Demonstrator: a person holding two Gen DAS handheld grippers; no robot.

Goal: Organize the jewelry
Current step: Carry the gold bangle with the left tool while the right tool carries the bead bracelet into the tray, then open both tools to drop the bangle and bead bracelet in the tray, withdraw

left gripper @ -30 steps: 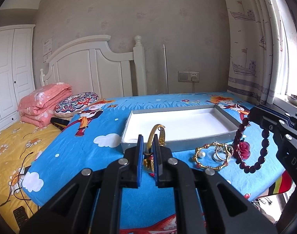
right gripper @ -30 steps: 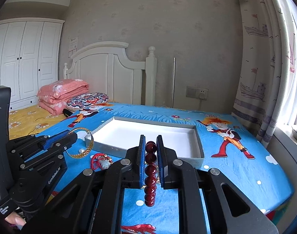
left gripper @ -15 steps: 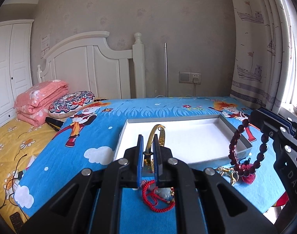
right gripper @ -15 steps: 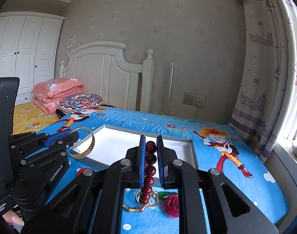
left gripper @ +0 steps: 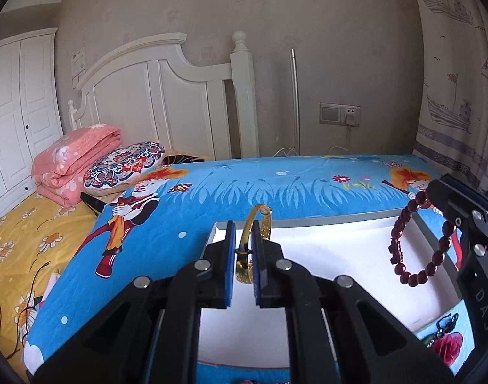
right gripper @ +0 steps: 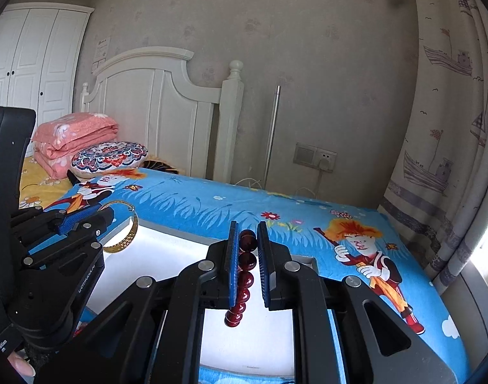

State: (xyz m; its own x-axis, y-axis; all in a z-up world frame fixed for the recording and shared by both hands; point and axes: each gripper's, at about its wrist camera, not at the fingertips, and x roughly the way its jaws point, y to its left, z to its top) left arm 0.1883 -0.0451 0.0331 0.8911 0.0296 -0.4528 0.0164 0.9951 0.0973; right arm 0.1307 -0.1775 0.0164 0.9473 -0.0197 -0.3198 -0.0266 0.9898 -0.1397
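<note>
My left gripper is shut on a gold bangle and holds it over the left part of a white shallow tray. It also shows in the right wrist view with the gold bangle. My right gripper is shut on a dark red bead bracelet, which hangs over the tray. In the left wrist view the bead bracelet dangles from the right gripper above the tray's right side.
The tray lies on a blue cartoon bedsheet. A red rose ornament lies on the sheet near the tray's front right corner. A folded pink quilt and a patterned cushion lie by the white headboard. A curtain hangs on the right.
Both grippers have moved forward with their jewelry and now hold it over the tray. The loose jewelry on the sheet has dropped mostly out of view below.
</note>
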